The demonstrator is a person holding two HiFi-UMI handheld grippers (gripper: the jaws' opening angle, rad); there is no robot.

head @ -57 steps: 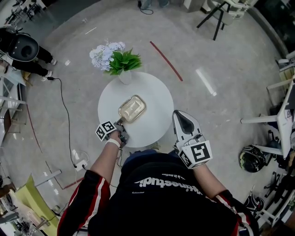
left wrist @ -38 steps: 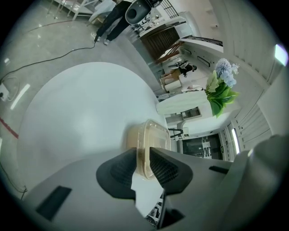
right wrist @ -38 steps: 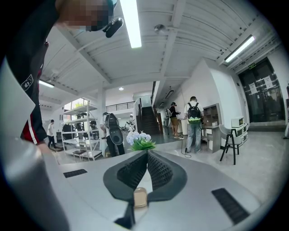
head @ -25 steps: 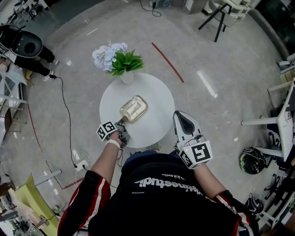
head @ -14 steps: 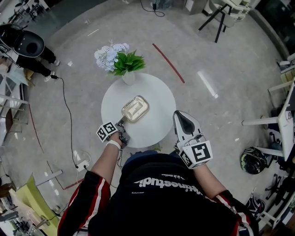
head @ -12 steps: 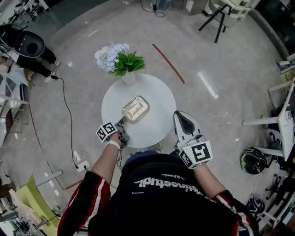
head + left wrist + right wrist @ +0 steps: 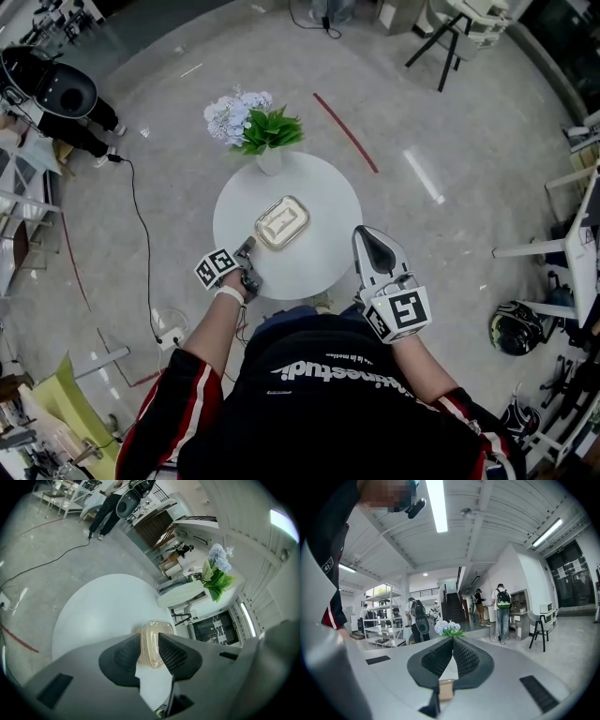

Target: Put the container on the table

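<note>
The container (image 7: 281, 222) is sitting flat on the round white bench (image 7: 323, 253), a little towards its left edge and roughly midway between the near and far edges. The left claw (image 7: 247, 247) is hovering over the bench's near-left edge, pointing at the container's nearest corner. In the left gripper view its jaws are standing apart, released, and the near end of the container is showing in the gap just past the tips, with bare bench top below it. Whether the tips are touching the rim is not clear from either view.

The right claw (image 7: 368, 242) is hanging off the near-right edge of the bench, raised and aimed out across the room. Its jaws are pressing together at the tips, clenched with nothing between them.

A vase of pale flowers with green leaves (image 7: 251, 127) is standing at the bench's far-left edge, well apart from the container.
</note>
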